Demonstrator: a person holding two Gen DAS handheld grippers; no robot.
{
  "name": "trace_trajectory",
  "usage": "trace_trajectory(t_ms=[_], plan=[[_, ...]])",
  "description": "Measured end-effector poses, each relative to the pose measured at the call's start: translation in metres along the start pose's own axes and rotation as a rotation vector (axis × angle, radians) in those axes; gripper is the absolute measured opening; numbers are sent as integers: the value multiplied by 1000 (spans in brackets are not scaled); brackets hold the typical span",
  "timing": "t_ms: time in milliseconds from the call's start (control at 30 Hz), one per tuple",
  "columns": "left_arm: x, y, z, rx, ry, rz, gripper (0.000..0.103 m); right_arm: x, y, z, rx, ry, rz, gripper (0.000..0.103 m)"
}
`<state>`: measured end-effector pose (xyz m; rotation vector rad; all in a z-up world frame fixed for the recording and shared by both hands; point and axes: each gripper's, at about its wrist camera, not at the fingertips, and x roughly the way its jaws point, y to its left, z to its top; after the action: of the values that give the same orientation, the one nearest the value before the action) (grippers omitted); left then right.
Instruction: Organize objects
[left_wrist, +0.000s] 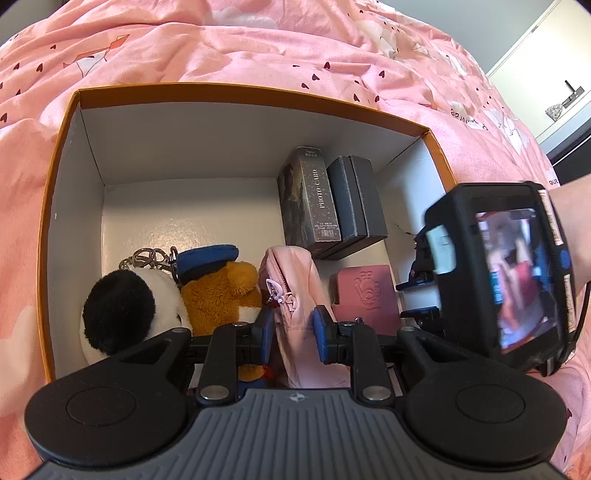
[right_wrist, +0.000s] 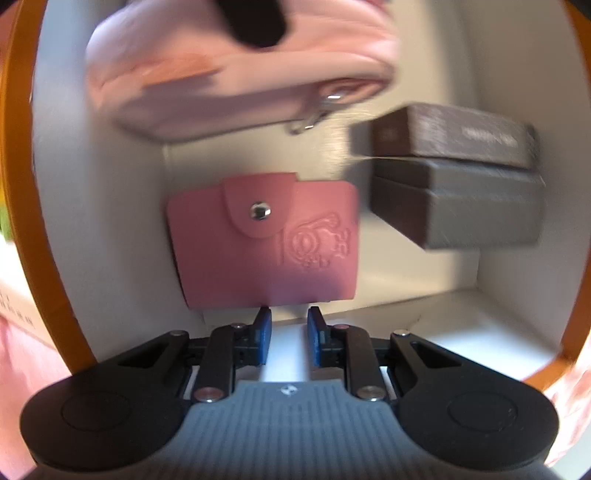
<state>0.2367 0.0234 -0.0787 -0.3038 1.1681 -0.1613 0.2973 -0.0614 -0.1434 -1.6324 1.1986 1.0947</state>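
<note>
Blue pads of the left gripper (left_wrist: 293, 334) are straddling the soft pink zip pouch (left_wrist: 291, 291), seemingly pinching it upright to save floor space. Beside it, the right gripper (right_wrist: 289, 338) is hanging slightly open and empty just short of the stiff embossed pink card wallet (right_wrist: 266, 240). Fuzzy plush keychains (left_wrist: 173, 299) and two rigid dark boxes (left_wrist: 328, 201) are sitting inside the orange-rimmed box (left_wrist: 236, 90).

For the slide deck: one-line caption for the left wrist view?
Left gripper grips a pink zip pouch inside the orange box, between plush toys and a pink card wallet.
</note>
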Motion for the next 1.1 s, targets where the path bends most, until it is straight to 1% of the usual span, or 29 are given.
trace_trajectory(t_ms=[67,167,233,333,467,500,567,667,767,900,1000,1100], plan=[[0,1,-1,0,-4,-5,26,3,-4,6,-3,24,8,23],[0,2,-1,1,-5,-12,26,8,-6,11,-10,20,19,25],[0,2,-1,7,-7,-17,26,9,-9,10,10,-3,27,26],[1,1,0,20,-9,-27,26,3,-11,5,19,-52,24,24],[1,-3,0,51,-13,-25,27,-10,-12,4,23,-169,12,22],[0,-5,0,58,-15,-17,27,-14,-13,6,33,-194,21,19],[0,-5,0,63,-14,-11,28,-16,-17,10,62,-213,51,16],[-1,-6,0,68,-17,-9,30,-18,-21,13,74,-220,56,16],[-1,-6,0,72,-19,-16,31,-20,-28,13,109,-220,63,18],[-3,-6,0,79,-27,-20,32,-29,-37,8,165,-232,66,19],[-4,-5,0,72,-35,-30,32,-40,-48,2,245,-263,81,19],[-6,-5,0,71,-42,-41,32,-52,-62,-7,354,-300,96,20]])
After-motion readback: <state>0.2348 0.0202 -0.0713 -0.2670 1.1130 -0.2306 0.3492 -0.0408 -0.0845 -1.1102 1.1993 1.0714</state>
